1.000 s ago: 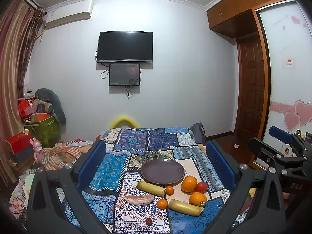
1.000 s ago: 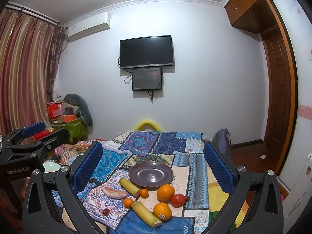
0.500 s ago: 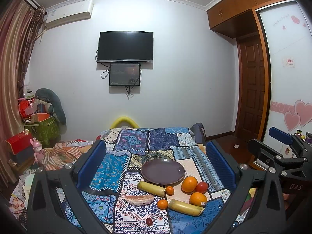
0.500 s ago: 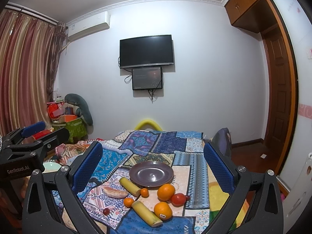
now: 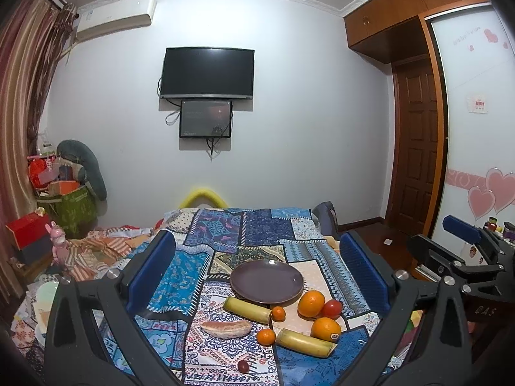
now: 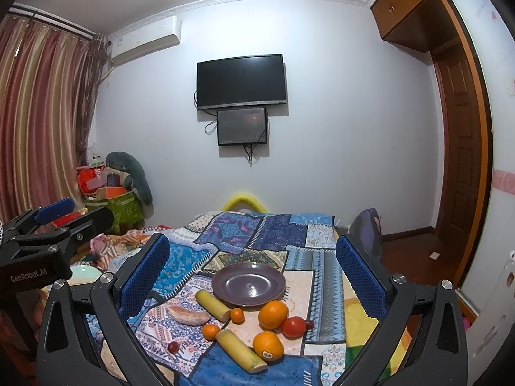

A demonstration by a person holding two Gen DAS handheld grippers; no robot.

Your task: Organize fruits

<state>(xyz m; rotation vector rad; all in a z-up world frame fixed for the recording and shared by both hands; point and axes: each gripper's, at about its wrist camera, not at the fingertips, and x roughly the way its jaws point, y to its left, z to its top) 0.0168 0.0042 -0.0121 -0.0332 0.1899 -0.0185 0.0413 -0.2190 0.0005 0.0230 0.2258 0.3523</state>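
On the patchwork cloth (image 5: 180,276) that covers the table, a round dark purple plate (image 5: 267,281) sits bare, and all the fruit lies loose on its near side. Nearest the plate are a pale yellow-green cane stick (image 5: 247,309), touching the plate's near rim, a large orange (image 5: 311,303) with a red tomato (image 5: 332,308) pressed against its right side, and a small tangerine (image 5: 278,313) between stick and orange. Nearer still lie a second large orange with a sticker (image 5: 325,329), a second cane stick (image 5: 305,343), another small tangerine (image 5: 266,336), a tan sweet potato (image 5: 226,328) and a tiny dark red fruit (image 5: 243,366).

The left gripper (image 5: 257,273) and the right gripper (image 6: 252,271) both hover above the near edge of the cloth with their blue-padded jaws spread wide and nothing between them. Both look forward over the fruit toward the plate.

What matters for the coming move is side. In the right wrist view the oranges and tomato sit right of centre, under the right-hand finger, so the right gripper is probably the better placed for them. The sweet potato and the far cane stick lie left, closer to the left gripper. Both sticks run slantwise, from far-left to near-right, so jaws would have to close across that line. The round fruit needs no such turning.
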